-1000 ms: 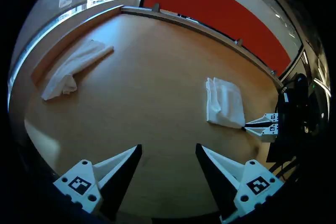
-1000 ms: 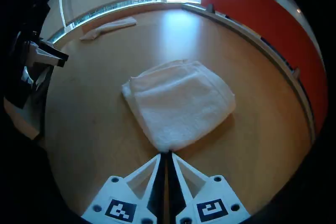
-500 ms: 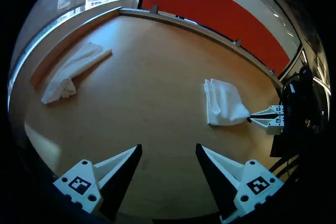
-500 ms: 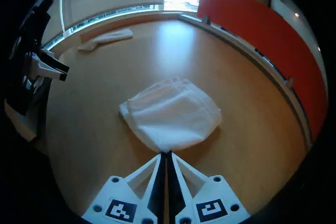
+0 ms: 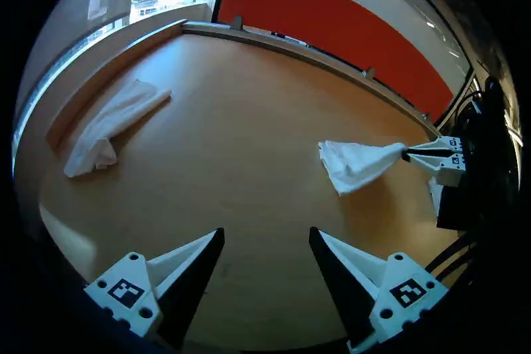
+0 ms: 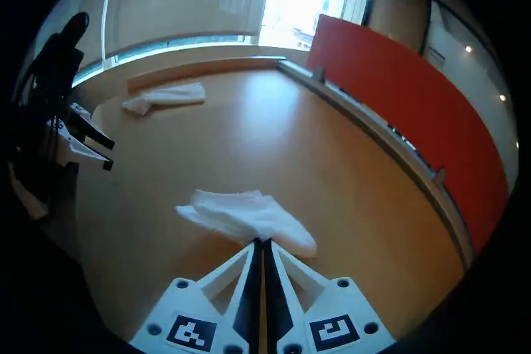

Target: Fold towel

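Clamping towel (image 6: 244, 216) corner w/ right gripper (image 6: 263, 242), dangling it fwd toward table's (image 6: 299, 135) window edge; holding left gripper (image 5: 265, 233) wide open, well apart.

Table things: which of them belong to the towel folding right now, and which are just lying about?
In use: towel, right gripper shut on it, left gripper open.
Lying about: second towel, crumpled; red panel.
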A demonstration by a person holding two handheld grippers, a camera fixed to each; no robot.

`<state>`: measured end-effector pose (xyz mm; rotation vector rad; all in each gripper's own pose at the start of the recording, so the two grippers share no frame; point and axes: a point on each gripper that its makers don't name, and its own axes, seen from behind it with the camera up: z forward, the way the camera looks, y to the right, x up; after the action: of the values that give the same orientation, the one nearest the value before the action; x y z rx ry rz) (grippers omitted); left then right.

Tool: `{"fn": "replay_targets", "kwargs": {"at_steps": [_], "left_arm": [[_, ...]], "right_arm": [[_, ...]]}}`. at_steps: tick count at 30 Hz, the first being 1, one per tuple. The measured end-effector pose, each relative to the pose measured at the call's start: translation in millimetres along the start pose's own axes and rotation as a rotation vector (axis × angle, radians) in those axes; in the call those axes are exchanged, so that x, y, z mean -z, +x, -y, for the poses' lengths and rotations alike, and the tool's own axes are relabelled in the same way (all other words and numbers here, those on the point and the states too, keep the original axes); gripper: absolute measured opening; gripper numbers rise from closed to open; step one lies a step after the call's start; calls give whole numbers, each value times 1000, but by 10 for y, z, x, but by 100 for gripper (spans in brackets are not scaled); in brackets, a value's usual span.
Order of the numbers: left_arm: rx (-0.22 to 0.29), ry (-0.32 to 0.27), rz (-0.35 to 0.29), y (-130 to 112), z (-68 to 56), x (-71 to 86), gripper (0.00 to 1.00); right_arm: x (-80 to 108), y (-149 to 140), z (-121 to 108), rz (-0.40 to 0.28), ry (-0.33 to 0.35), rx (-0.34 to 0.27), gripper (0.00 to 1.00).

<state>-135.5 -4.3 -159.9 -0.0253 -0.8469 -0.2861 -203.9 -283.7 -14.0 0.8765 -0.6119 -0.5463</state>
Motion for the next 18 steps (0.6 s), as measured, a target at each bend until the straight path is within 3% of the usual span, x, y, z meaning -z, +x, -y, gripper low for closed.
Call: {"fn": "replay_targets", "kwargs": {"at_steps": [9, 18], "left_arm": [[-10, -13, -15, 90, -64, 8, 95], [-20, -25, -21, 121, -132, 9, 95]], "right_arm": [[204, 429, -162, -75, -36, 35, 2], [369, 553, -256, -101, -67, 47, 2]]}}
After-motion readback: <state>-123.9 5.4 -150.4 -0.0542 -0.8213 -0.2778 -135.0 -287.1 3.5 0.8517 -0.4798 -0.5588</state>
